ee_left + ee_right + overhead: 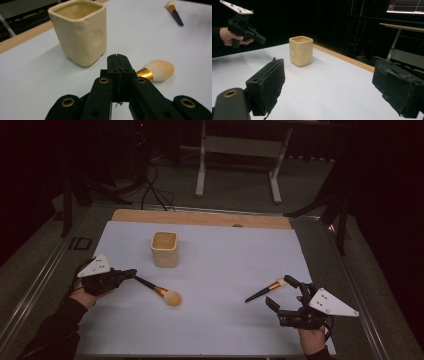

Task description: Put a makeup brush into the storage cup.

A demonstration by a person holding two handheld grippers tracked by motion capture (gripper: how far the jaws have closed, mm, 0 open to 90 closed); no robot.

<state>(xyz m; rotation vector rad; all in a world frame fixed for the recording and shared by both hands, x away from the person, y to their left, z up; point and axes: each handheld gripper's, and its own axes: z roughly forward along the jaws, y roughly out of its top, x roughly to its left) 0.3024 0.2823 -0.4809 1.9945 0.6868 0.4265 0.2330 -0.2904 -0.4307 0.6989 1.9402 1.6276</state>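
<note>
Two makeup brushes lie on the white tabletop (210,330), a cream square cup (164,248) standing upright toward the far edge, left of centre; the work looks to be getting the brushes into that cup. Left gripper (131,273) sits near the left edge, its jaws pressed fully together with nothing visibly clamped between them in the left gripper view; its tip lies at or just short of the dark handle end of the large brush (159,291), whether touching I cannot tell. That brush lies slantwise, fluffy head (160,70) pointing toward the near edge, just beside and nearer than the cup. Right gripper (284,292) hovers near the right edge, jaws spread wide and empty, the small brush (266,290) lying just beside its fingertips, pale head toward the gripper. Judgement: left jaws must open before any grasp; best to take the large brush on its handle behind the gold ferrule, lift clear, tip it upright, and lower it handle-first into the cup without knocking the rim. Nothing lies between the brushes and the cup. Beyond the far edge runs a wooden strip (200,217); past it, desk legs (202,167) and cables (152,187) on the floor, well apart.
</note>
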